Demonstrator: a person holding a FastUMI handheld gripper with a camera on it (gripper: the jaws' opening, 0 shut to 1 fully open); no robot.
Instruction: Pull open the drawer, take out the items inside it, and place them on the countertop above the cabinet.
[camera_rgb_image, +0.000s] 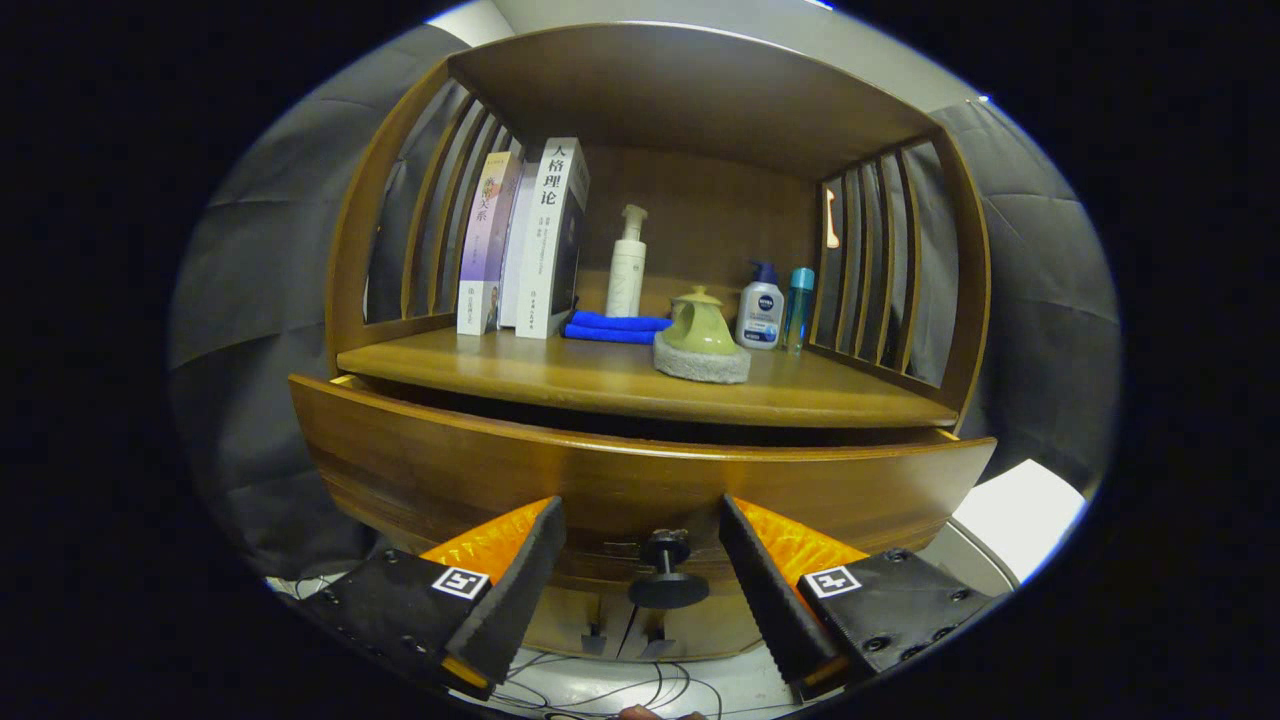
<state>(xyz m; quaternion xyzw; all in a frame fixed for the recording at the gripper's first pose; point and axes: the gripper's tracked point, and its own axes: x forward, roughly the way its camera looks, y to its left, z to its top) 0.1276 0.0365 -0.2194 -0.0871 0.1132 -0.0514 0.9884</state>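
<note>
1. The gripper (642, 580) faces the wooden cabinet, jaws spread wide and gripping nothing.
2. The drawer (640, 480) stands pulled partly out beneath the desk (560, 375); its dark knob (667, 578) sits between the jaws, touching neither.
3. The drawer's contents are hidden behind its front.
4. On the desk, far side: books (530, 240) at left, a white pump bottle (627, 265), folded blue cloths (615, 327), a green teapot (698, 325) on a grey pad, two bottles at right.

- The white book (552, 235) bore the spine title 人格理论.
- The purple book (487, 240) carried characters too small to read.
- The squat bottle (760, 315) bore a round blue badge, too small to tell.
</note>
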